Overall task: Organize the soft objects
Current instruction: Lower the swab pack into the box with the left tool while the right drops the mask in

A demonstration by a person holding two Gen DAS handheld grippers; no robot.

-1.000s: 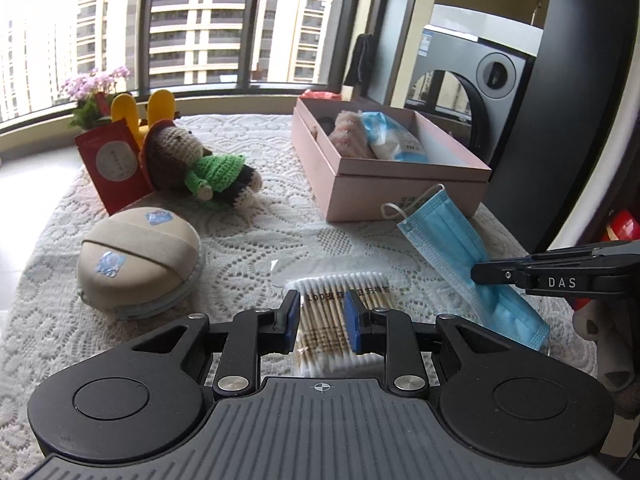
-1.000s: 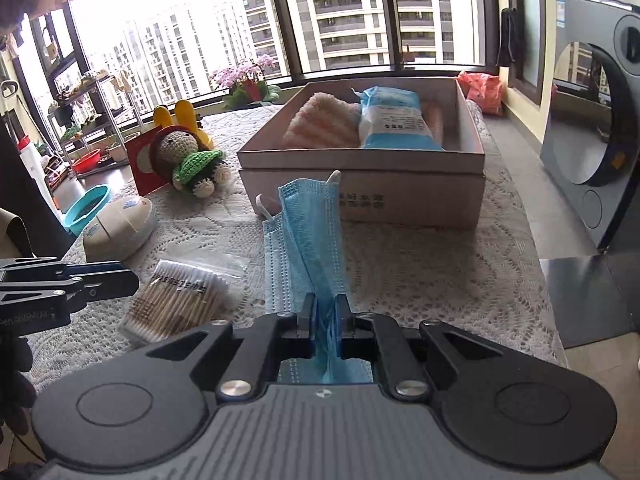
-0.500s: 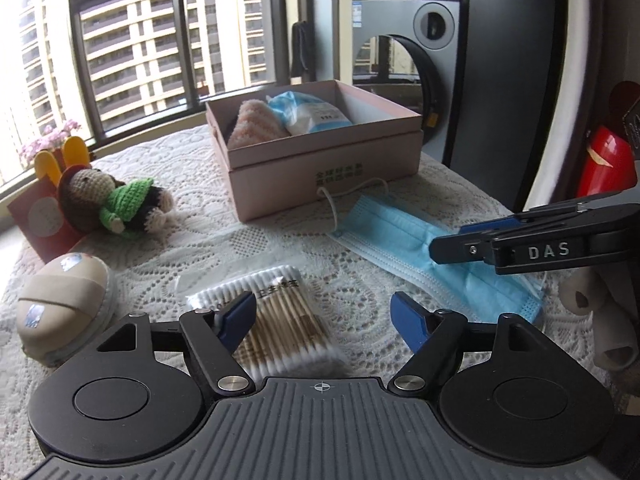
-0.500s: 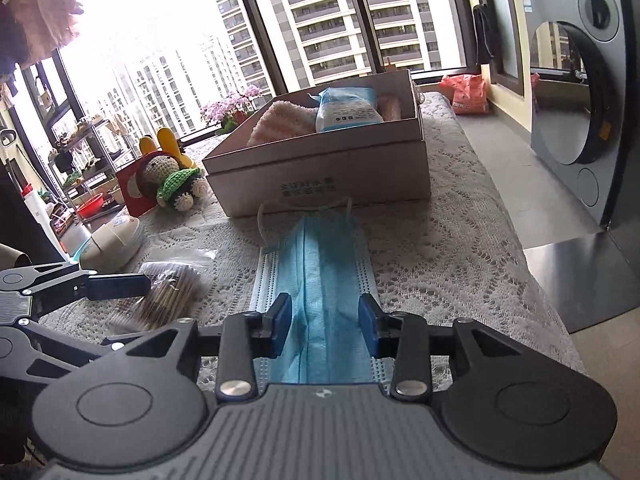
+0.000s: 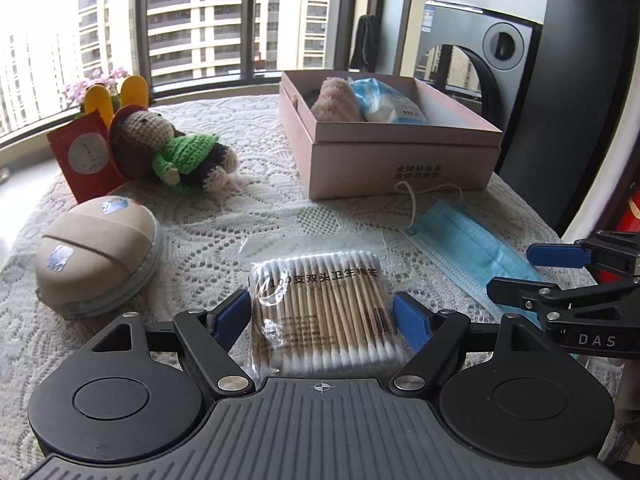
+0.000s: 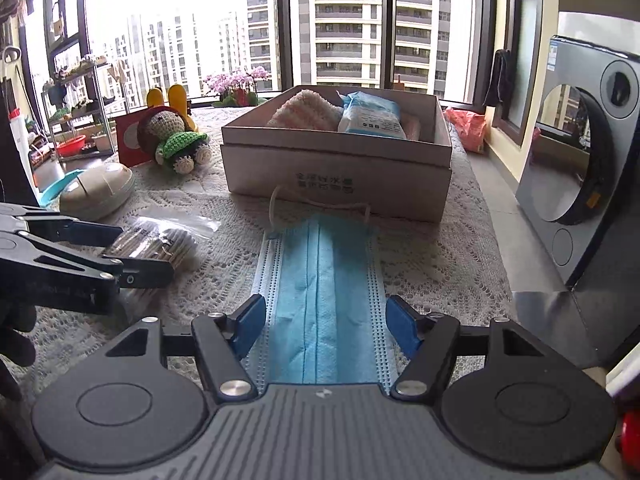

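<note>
Item 1: face mask (image 6: 324, 280), flat on tabletop (image 6: 432, 256) near box (image 6: 340, 172); right tongs (image 6: 325, 322) open, straddling it. Item 2: swab pack (image 5: 324, 308), left tongs (image 5: 322, 314) open astride. Advice: pinch mask centre fold, lift w/o snagging lace.

Left claw (image 5: 322, 314) stands spread wide, one blue pad at each side of a clear bag of cotton swabs (image 5: 324, 304) lying flat on the lace-covered desk (image 5: 256, 216). Contact between pads and bag cannot be told. A blue face mask (image 5: 466, 250) lies right of the bag, its ear loop just before the open pink box (image 5: 400, 160). Right claw (image 5: 532, 272), jaws parted, is over the mask's near end. A crocheted doll (image 5: 176, 152) and a beige round pouch (image 5: 96, 256) lie left.
</note>
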